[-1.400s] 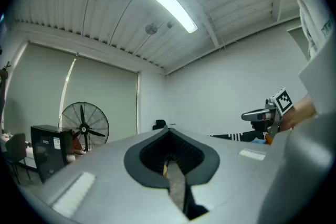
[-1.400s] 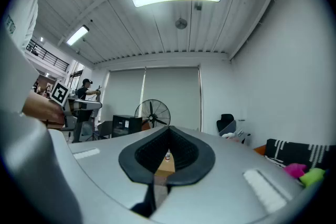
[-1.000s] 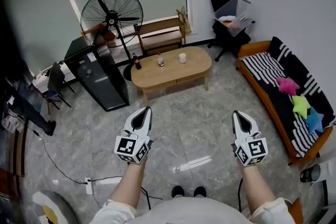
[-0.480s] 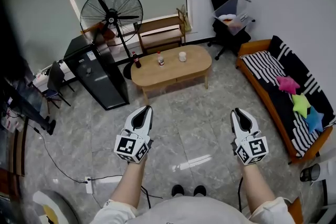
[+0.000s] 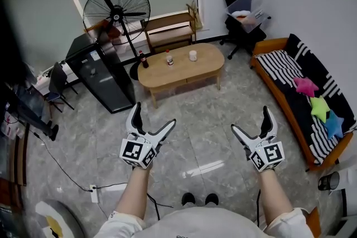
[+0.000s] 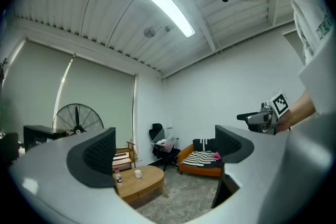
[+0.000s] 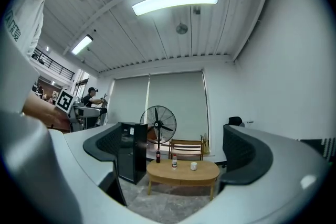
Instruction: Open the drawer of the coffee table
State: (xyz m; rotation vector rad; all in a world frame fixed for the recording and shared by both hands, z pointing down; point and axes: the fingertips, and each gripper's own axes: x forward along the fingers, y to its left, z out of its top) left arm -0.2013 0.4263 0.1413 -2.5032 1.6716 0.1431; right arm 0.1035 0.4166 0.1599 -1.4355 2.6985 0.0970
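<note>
Wooden drawer (image 5: 194,79) sits shut in the surface (image 5: 181,67), well ahead. Left gripper (image 5: 153,115) and right gripper (image 5: 251,119) have just been opening wide and hold nothing. A jerky pull could topple the bottles (image 5: 168,58).

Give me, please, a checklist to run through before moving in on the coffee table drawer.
1. Left gripper: jaws have just been opening, nothing between them: ok.
2. Right gripper: jaws have just been opening, empty: ok.
3. Coffee table within reach: not ok, it stands across the floor.
4. Drawer front flush, shut: ok.
5. Handle on it found: cannot tell.
6. Bottles and cup upright: ok.
</note>
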